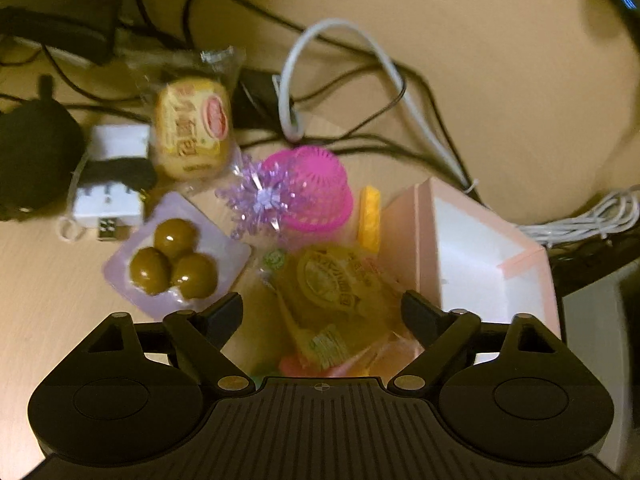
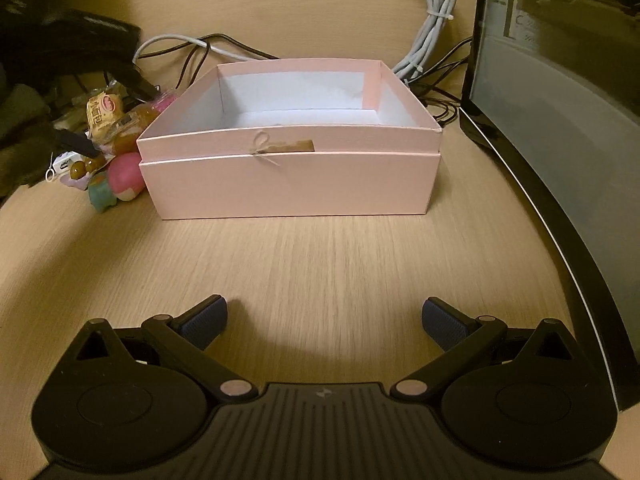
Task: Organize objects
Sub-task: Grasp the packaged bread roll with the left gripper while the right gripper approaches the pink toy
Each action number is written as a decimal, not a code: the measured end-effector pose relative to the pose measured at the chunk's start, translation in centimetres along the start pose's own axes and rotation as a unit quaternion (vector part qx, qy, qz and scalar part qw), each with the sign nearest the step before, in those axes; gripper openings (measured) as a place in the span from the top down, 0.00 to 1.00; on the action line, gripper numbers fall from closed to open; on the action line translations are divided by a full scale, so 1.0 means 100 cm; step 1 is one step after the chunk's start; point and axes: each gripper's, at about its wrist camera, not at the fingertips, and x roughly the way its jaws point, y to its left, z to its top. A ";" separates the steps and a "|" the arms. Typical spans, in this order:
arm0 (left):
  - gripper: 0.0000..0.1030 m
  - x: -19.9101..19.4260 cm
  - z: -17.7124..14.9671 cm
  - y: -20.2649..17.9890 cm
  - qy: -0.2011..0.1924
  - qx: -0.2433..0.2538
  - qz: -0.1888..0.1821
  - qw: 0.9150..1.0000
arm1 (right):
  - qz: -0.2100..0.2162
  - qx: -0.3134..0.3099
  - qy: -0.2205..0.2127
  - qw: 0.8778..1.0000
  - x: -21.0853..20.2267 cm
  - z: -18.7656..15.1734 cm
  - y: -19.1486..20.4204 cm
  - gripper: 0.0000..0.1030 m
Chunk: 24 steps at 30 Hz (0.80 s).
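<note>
left gripper [image 1: 322,308] spread, poised over yellow crinkly snack packet [image 1: 336,284] for pickup | right gripper [image 2: 324,320] spread, idle | empty pink cardboard box [image 2: 288,184] kept beside as destination

Black cables [image 1: 352,80] tangled with a white cable [image 1: 304,40], dark monitor [image 2: 560,120], wooden desk [image 2: 320,260]

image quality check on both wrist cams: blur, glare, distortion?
Left wrist view: soft, smeared; the yellow snack packet between the open left tongs is blurred, glints on three brown glossy balls. Right wrist view: sharper; open pink cardboard box crisp, fisheye bends the black monitor edge.
</note>
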 end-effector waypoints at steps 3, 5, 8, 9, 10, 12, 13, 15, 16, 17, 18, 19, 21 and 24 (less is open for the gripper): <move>0.09 0.010 0.002 0.007 0.008 -0.015 -0.011 1.000 | 0.008 -0.006 0.014 1.000 0.002 0.005 -0.003 0.00; 0.13 0.015 0.002 0.012 0.014 -0.019 -0.021 1.000 | 0.012 -0.007 0.022 1.000 0.001 0.006 -0.003 0.00; 0.44 0.014 0.000 0.014 0.017 0.003 -0.031 0.999 | 0.013 0.006 0.030 0.999 -0.003 0.006 -0.002 0.00; 0.44 0.014 0.000 0.015 0.020 0.002 -0.034 0.999 | 0.011 0.010 0.029 0.999 -0.005 0.006 0.000 0.00; 0.45 0.013 0.000 0.017 0.021 0.000 -0.036 0.999 | 0.006 0.010 0.025 1.000 -0.007 0.006 0.003 0.00; 0.46 0.006 0.000 0.022 0.013 0.005 -0.045 0.999 | -0.004 0.003 0.010 1.000 -0.012 0.008 0.013 0.00; 0.46 -0.001 -0.002 0.026 0.007 0.011 -0.052 0.999 | -0.009 -0.002 -0.001 1.000 -0.015 0.009 0.019 0.00; 0.46 -0.019 -0.006 0.034 -0.010 0.029 -0.061 0.998 | -0.017 -0.018 -0.027 0.999 -0.019 0.011 0.033 0.00; 0.46 -0.032 -0.010 0.039 -0.024 0.042 -0.064 0.997 | -0.019 -0.027 -0.035 0.999 -0.020 0.014 0.040 0.00; 0.46 -0.045 -0.014 0.045 -0.037 0.056 -0.065 0.996 | -0.016 -0.035 -0.036 0.999 -0.019 0.017 0.048 0.00; 0.46 -0.059 -0.019 0.050 -0.052 0.073 -0.062 0.994 | -0.006 -0.040 -0.032 0.999 -0.017 0.021 0.056 0.00; 0.46 -0.074 -0.026 0.057 -0.069 0.095 -0.055 0.992 | 0.007 -0.041 -0.027 0.999 -0.015 0.025 0.065 0.00; 0.46 -0.101 -0.041 0.071 -0.097 0.132 -0.037 0.986 | 0.034 -0.037 -0.018 0.999 -0.010 0.030 0.085 0.00; 0.46 -0.129 -0.060 0.103 -0.116 0.146 -0.016 0.982 | 0.060 -0.027 -0.015 0.998 0.001 0.040 0.119 0.00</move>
